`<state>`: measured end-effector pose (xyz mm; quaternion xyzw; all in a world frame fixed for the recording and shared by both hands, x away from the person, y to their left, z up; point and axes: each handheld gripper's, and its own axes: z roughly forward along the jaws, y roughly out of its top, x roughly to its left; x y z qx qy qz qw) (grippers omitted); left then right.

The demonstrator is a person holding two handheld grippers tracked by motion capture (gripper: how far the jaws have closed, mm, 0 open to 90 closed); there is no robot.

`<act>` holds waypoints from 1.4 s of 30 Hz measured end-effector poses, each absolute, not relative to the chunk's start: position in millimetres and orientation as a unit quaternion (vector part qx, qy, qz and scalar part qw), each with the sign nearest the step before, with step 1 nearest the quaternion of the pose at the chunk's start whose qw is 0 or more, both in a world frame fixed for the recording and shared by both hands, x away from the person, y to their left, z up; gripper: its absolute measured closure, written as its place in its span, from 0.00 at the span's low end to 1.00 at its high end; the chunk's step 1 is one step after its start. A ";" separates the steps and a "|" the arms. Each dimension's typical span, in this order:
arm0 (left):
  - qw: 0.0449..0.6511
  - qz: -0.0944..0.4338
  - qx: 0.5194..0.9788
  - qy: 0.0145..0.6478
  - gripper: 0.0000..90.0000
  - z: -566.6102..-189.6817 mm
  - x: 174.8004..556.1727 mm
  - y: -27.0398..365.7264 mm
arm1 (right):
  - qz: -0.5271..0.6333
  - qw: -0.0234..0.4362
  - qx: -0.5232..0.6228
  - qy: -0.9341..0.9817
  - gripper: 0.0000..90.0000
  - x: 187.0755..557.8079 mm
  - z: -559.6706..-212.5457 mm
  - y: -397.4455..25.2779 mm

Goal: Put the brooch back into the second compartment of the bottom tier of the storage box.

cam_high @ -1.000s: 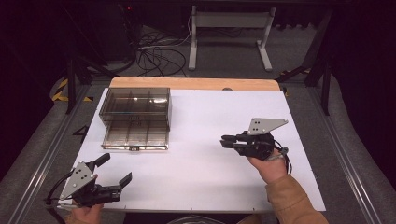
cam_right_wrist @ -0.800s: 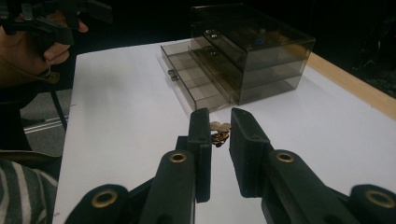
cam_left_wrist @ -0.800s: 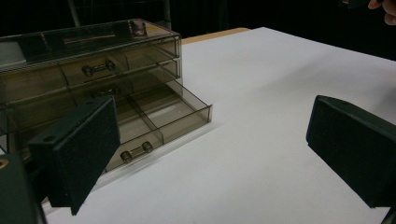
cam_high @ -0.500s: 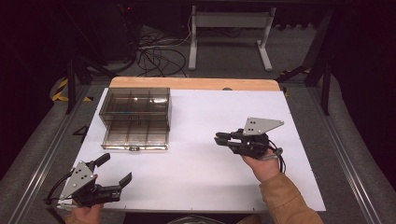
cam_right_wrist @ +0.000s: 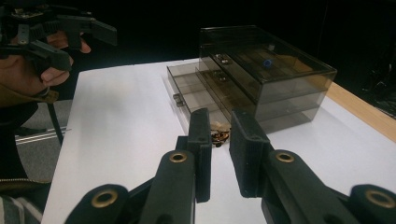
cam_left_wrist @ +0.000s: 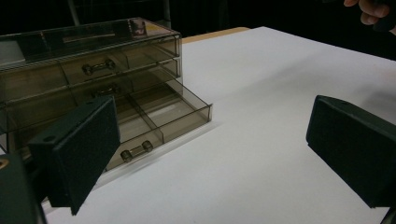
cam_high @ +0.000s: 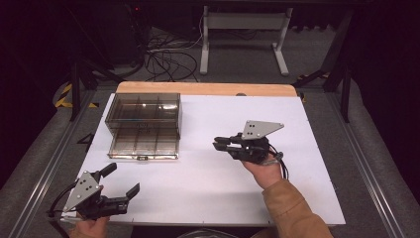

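Observation:
A smoky clear drawer cabinet [cam_high: 143,110] stands at the table's back left, with its bottom drawer [cam_high: 143,145] pulled open. The drawer's compartments [cam_left_wrist: 154,112] look empty. My right gripper [cam_high: 217,144] hovers mid-table, right of the drawer, pointing at it. Its jaws are nearly closed on a small brown-orange object [cam_right_wrist: 218,136] at their tips [cam_right_wrist: 220,119]. My left gripper [cam_high: 123,178] sits near the front left corner, open with nothing between its pads [cam_left_wrist: 88,149]. In the right gripper view the cabinet [cam_right_wrist: 271,65] and the open drawer [cam_right_wrist: 196,91] lie just ahead.
A white sheet [cam_high: 198,183] covers the table, and a wooden strip [cam_high: 208,88] runs along its far edge. Beyond that are cables and a metal stand [cam_high: 242,29] on the floor. Metal rails [cam_high: 44,163] flank the table.
My right gripper has moved left toward the open drawer, jaws still closed together. The left gripper has stayed open in place.

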<state>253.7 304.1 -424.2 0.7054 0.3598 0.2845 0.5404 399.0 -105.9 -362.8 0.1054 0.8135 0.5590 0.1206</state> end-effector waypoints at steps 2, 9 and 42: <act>0.541 0.284 0.705 0.360 0.04 -424.2 253.6 304.1 | 0.559 0.118 0.104 0.814 0.88 401.2 -363.0 -99.5; 0.543 0.283 0.704 0.360 0.04 -424.0 253.8 305.0 | 0.562 0.105 0.100 0.815 0.88 409.2 -367.4 -75.4; 0.550 0.272 0.706 0.353 0.04 -424.4 253.3 305.0 | 0.584 0.061 0.092 0.804 0.88 437.1 -404.6 18.3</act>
